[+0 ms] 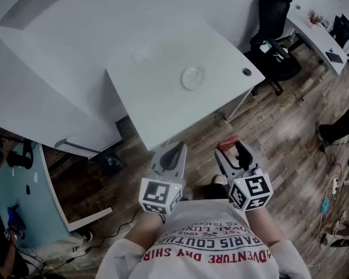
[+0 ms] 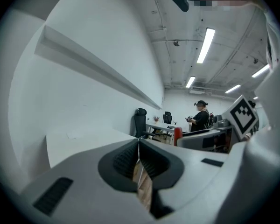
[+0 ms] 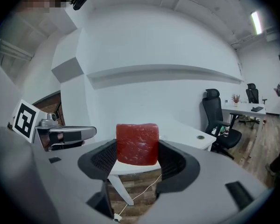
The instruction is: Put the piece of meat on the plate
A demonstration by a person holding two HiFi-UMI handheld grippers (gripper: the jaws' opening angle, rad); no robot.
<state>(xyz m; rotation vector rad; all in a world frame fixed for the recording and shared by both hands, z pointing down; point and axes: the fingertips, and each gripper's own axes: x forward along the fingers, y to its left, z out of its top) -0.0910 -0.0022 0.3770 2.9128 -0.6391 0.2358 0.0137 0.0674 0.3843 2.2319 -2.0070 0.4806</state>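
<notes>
A red block of meat (image 3: 137,143) sits clamped between the jaws of my right gripper (image 3: 137,148); from the head view the meat (image 1: 227,142) shows at the tip of the right gripper (image 1: 232,150), held over the wood floor short of the table. A small white plate (image 1: 192,78) lies on the white table (image 1: 157,97), towards its far right part. My left gripper (image 1: 175,150) hovers beside the right one, jaws pressed together with nothing between them, as the left gripper (image 2: 139,148) view confirms.
A black office chair (image 1: 273,34) stands right of the table near a round cable hole (image 1: 246,71). White partition panels (image 1: 35,109) lie to the left. Another desk (image 1: 323,36) and a person's leg (image 1: 337,127) are at the far right.
</notes>
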